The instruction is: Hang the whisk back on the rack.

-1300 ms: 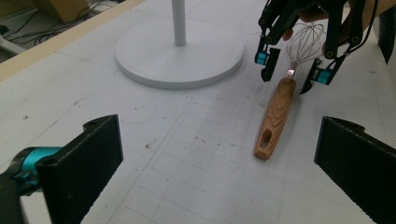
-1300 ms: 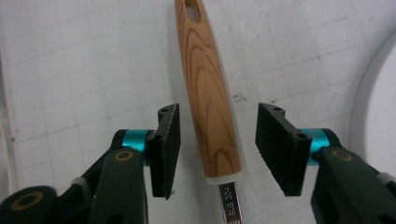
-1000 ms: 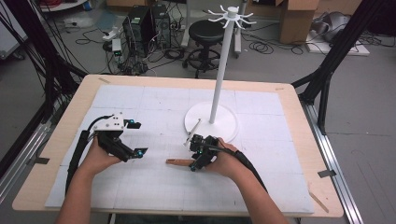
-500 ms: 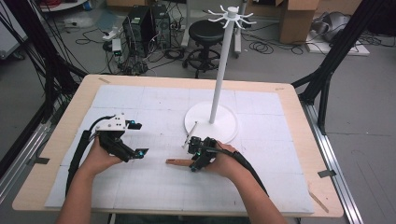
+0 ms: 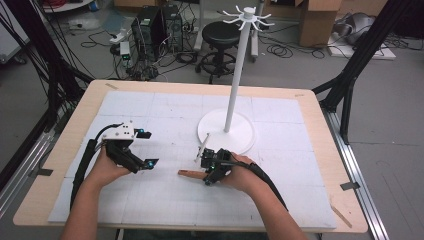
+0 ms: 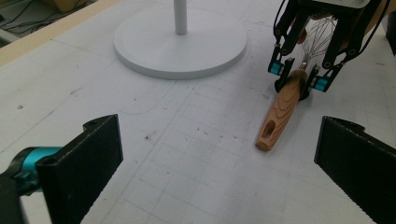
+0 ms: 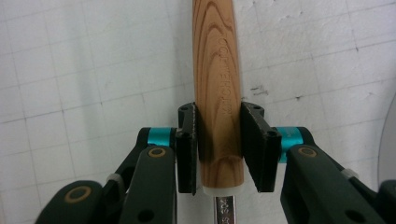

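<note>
At the near middle of the table (image 5: 310, 107), the right gripper (image 7: 219, 140) clamps both black jaws onto the wooden handle of a whisk (image 6: 283, 107), close to the end where its wires begin. The whisk lies flat on the white mat (image 5: 165, 107), handle pointing left. To the left, the left gripper (image 5: 142, 150) hangs wide open, holding nothing. The grasp looks made; the next move likely calls for a lift and a turn toward the hooks of the white stand (image 5: 241, 65) just beyond. No containers are on the table.
</note>
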Demonstrator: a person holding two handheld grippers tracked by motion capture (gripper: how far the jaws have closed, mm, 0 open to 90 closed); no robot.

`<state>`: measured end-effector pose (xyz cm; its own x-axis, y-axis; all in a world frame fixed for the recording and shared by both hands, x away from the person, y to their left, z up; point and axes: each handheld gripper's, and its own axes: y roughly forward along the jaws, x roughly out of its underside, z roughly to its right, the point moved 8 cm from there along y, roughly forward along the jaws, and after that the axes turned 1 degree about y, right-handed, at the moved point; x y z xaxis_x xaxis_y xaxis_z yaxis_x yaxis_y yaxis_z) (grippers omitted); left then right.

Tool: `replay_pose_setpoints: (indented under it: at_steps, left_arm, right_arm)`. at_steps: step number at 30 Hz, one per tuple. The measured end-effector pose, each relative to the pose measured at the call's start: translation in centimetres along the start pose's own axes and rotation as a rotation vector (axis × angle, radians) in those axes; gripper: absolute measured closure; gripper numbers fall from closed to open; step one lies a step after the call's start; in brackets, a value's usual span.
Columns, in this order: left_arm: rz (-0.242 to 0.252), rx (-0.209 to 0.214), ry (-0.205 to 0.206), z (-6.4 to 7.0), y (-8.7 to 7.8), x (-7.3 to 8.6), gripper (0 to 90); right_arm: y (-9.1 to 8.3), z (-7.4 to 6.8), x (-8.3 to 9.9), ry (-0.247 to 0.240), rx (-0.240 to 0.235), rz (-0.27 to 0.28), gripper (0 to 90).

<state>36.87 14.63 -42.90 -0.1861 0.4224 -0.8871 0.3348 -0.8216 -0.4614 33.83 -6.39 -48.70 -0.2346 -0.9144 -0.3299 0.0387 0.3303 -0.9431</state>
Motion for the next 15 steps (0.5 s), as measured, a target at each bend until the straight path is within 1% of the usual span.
replay_pose_setpoints:
  at_steps: [1,2,3,4,5,6,7,8,10,15]
  left_arm:
    - [-0.004,0.000,0.003,0.0,0.0,0.0,1.6]
    - [-0.003,0.000,0.001,0.0,0.0,0.0,1.6]
    - [-0.003,-0.002,0.002,-0.1,-0.1,0.0,1.6]
    - [0.001,-0.003,-0.002,-0.1,-0.1,0.0,1.6]
    - [0.001,-0.002,-0.001,-0.1,-0.1,0.0,1.6]
    - [0.000,-0.002,0.001,-0.1,-0.1,0.0,1.6]
    - [0.000,-0.001,0.001,0.0,-0.1,0.0,1.7]
    - [-0.001,-0.001,0.002,-0.1,-0.1,0.0,1.6]
    - [-0.002,-0.001,0.001,0.0,-0.1,0.0,1.6]
    - [0.001,-0.002,0.002,0.0,-0.1,0.0,1.6]
  right_arm:
    - [0.0,0.0,0.0,-0.003,0.001,-0.002,68.8]
    - [-0.1,-0.2,0.2,0.020,-0.003,-0.018,68.8]
    - [-0.1,0.0,0.1,-0.003,-0.002,-0.006,68.9]
    - [-0.3,-0.3,0.3,0.033,-0.003,-0.027,68.9]
    - [-0.3,0.0,0.2,-0.004,0.004,-0.004,69.0]
    - [-0.5,0.0,0.1,-0.008,0.006,0.005,69.0]
    - [-0.8,-0.1,0.2,0.006,0.009,0.010,69.0]
    - [-1.1,0.0,0.1,-0.002,0.012,0.025,69.0]
    - [-1.8,0.1,0.0,0.004,0.011,0.059,69.0]
    - [-4.2,0.5,-0.1,0.024,0.037,0.139,70.6]
